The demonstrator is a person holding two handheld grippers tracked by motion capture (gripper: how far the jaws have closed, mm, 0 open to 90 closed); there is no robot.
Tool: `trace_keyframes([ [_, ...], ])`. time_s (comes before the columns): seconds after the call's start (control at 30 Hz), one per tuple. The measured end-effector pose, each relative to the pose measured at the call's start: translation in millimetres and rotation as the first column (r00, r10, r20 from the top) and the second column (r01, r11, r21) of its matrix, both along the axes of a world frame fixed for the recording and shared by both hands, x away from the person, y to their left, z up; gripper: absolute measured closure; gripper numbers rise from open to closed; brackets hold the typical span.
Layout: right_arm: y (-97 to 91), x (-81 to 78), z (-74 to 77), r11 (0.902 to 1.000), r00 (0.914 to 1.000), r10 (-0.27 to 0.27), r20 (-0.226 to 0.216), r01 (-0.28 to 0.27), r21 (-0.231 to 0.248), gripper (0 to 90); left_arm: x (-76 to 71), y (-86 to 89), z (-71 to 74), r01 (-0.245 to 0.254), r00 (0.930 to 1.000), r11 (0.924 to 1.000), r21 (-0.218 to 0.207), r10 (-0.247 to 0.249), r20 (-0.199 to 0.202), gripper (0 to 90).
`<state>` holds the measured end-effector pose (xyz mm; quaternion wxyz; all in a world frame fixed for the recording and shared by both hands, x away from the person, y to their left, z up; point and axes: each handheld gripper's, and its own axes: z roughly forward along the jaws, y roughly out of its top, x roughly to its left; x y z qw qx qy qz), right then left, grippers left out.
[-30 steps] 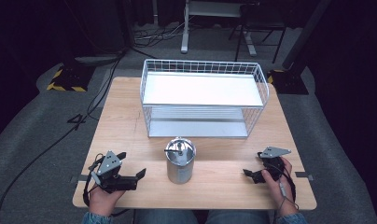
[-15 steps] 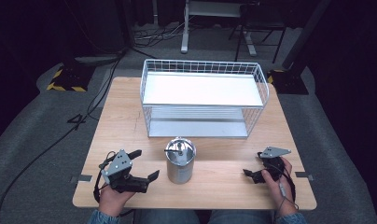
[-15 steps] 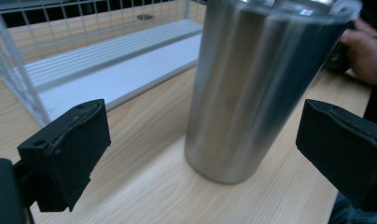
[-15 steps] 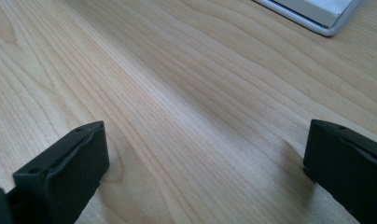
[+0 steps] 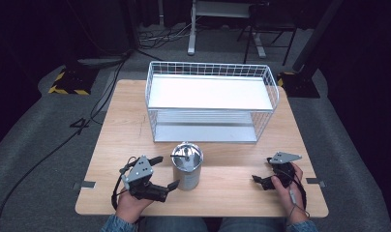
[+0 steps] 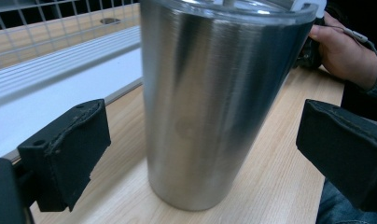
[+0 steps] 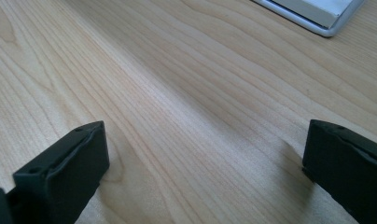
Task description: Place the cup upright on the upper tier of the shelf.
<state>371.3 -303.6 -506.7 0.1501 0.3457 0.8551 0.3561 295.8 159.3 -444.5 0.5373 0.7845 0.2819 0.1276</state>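
Steel tumbler [image 5: 186, 166] standing upright on wood table [image 5: 121, 121], near front edge, roughly mid-width, just in front of wire rack [image 5: 210, 104]. Brushed metal wall, tapering slightly toward base, clear lid on top; dull reflections running down its side in left gripper view [image 6: 210, 102].

L gripper [image 5: 163, 175] sitting at tumbler's left, jaws spread wide, one tip on the rack side & one on the near side, both just off the wall. Left gripper view: tumbler standing between the two black pads, gap showing on each side, not touching. L hand [image 5: 130, 205] holding it from the front edge.

R gripper [image 5: 262, 182] resting low over table at front right, well apart from tumbler, jaws open, R hand [image 5: 289, 186] around it. Right gripper view: both pads [image 7: 65, 170] apart w/ bare wood grain between them, corner of rack's white base [image 7: 317, 14] at top right.

Room: open tabletop lying between tumbler & R gripper; bare strips left & right of rack. Tumbler close to front edge; rack taking up the back half, almost to the far edge.

View diffs: high view giving the layout & lid top; left gripper view giving wall finish, rack's lower white shelf [image 6: 60, 88] behind, plus the other hand [image 6: 340, 46] far right at table level
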Motion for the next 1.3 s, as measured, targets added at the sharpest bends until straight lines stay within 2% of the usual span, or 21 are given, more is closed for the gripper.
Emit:
trace_keyframes([
  [0.17, 0.0, 0.0, 0.0, 1.0000, 1.0000, 0.000, 0.000, 0.000, 0.000, 0.6, 5.1, -13.4, -6.8, 0.036, 0.9993, 0.9991, 0.024, -0.036, -0.010, 1.6],
  [0.3, 0.0, 0.0, 0.0, 1.0000, 1.0000, 0.000, 0.000, 0.000, 0.000, 0.6, 9.9, -24.1, -12.8, 0.040, 0.9991, 0.9977, 0.054, -0.039, -0.019, 0.2],
  [0.4, 0.0, 0.0, 0.0, 1.0000, 1.0000, 0.000, 0.000, 0.000, 0.000, 0.6, 12.5, -28.5, -15.9, 0.032, 0.9994, 0.9976, 0.061, -0.030, -0.018, 0.0],
  [0.5, 0.0, 0.0, 0.0, 1.0000, 1.0000, 0.000, 0.000, 0.000, 0.000, 0.6, 17.4, -32.7, -21.1, 0.021, 0.9994, 0.9987, 0.047, -0.020, -0.028, 0.0],
  [0.6, -0.1, 0.1, 0.1, 1.0000, 1.0000, 0.001, -0.001, -0.001, -0.001, 0.6, 19.6, -34.5, -22.9, 0.014, 0.9997, 0.9987, 0.050, -0.013, -0.021, 0.0],
  [0.7, -0.1, 0.1, 0.1, 1.0000, 1.0000, 0.001, -0.002, -0.001, 0.000, 0.6, 23.8, -41.1, -27.4, 0.006, 0.9995, 0.9979, 0.065, -0.004, -0.032, 0.1],
  [0.8, -0.1, 0.1, 0.1, 1.0000, 1.0000, 0.001, -0.002, -0.001, 0.000, 0.6, 25.6, -45.7, -30.7, -0.003, 0.9997, 0.9966, 0.082, 0.005, -0.023, 0.2],
  [0.93, 0.0, 0.0, 0.0, 1.0000, 1.0000, 0.000, 0.000, 0.000, 0.000, 0.6, 25.7, -47.6, -31.9, -0.015, 0.9998, 0.9979, 0.064, 0.016, -0.010, 0.4],
  [1.07, 0.1, -0.6, -0.1, 1.0000, 1.0000, -0.003, 0.000, 0.003, 0.001, 0.6, 25.8, -50.9, -36.1, -0.036, 0.9992, 0.9991, 0.020, 0.036, 0.015, 0.4],
  [1.2, 0.7, -2.0, 0.0, 1.0000, 1.0000, 0.000, 0.007, 0.000, -0.001, 0.6, 26.7, -52.9, -39.1, -0.043, 0.9988, 0.9991, 0.009, 0.042, 0.026, 0.8],
  [1.3, 0.9, -2.2, 0.0, 1.0000, 1.0000, -0.001, 0.007, 0.001, -0.001, 0.6, 27.4, -53.8, -40.2, -0.047, 0.9984, 0.9987, 0.019, 0.046, 0.034, 1.1],
])
